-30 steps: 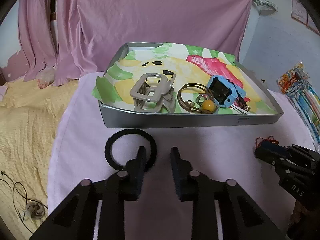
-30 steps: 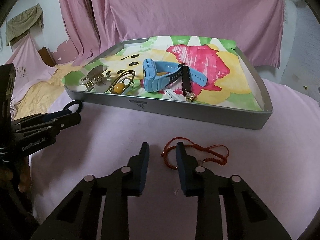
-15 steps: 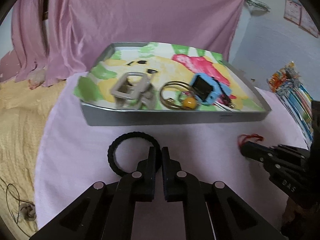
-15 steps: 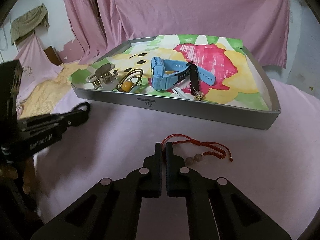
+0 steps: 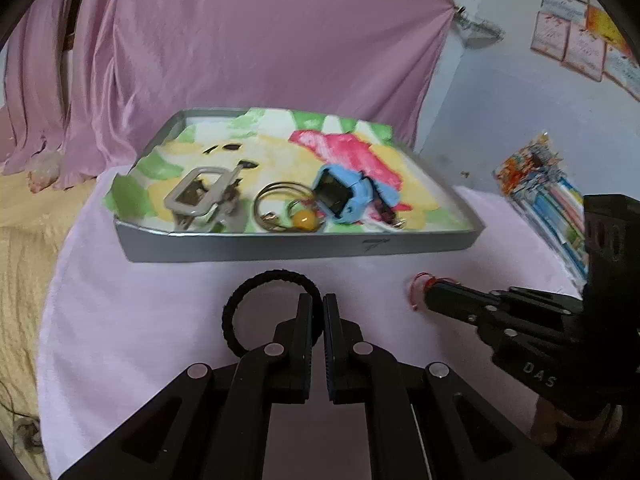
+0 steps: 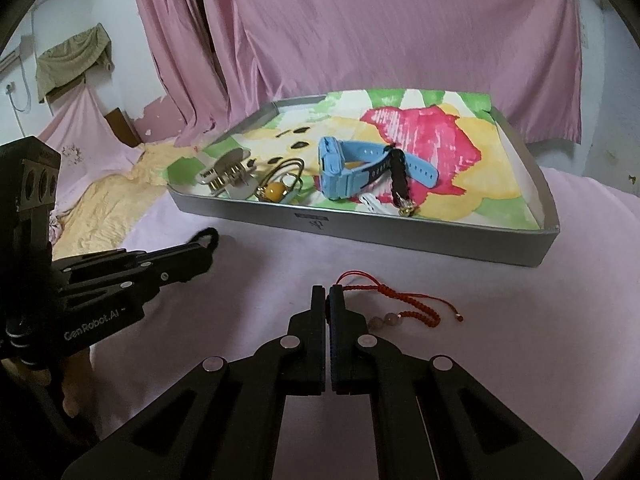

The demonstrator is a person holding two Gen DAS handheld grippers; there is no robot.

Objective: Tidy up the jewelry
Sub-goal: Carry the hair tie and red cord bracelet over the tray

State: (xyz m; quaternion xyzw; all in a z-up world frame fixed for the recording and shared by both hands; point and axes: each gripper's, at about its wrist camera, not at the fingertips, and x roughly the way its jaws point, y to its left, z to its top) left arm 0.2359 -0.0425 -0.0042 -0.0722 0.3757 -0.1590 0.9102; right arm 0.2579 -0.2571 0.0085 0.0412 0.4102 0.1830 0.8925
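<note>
My left gripper [image 5: 318, 300] is shut on the right side of a black hair tie [image 5: 248, 300], just in front of the grey tray [image 5: 280, 246]. My right gripper [image 6: 329, 292] is shut on one end of a red cord bracelet [image 6: 408, 304] with pale beads; the rest of the cord trails right on the pink cloth. Each gripper also shows in the other's view: the left gripper [image 6: 206, 248] with the hair tie [image 6: 210, 234] at its tip, the right gripper [image 5: 426, 298] with red cord [image 5: 420, 282]. The tray [image 6: 360, 228] holds a blue watch [image 6: 340, 172], a hair claw [image 6: 226, 176] and gold rings [image 6: 280, 184].
A black beaded bracelet [image 6: 400, 176] with a gold charm lies beside the watch. A yellow blanket [image 5: 20, 260] lies left of the pink cloth, a colourful packet [image 5: 548, 196] to the right. Pink curtains [image 5: 240, 40] hang behind the tray.
Both grippers have shut, the left on the black hair tie and the right on the red cord's end. The left gripper has shifted, so the tray now appears further off.
</note>
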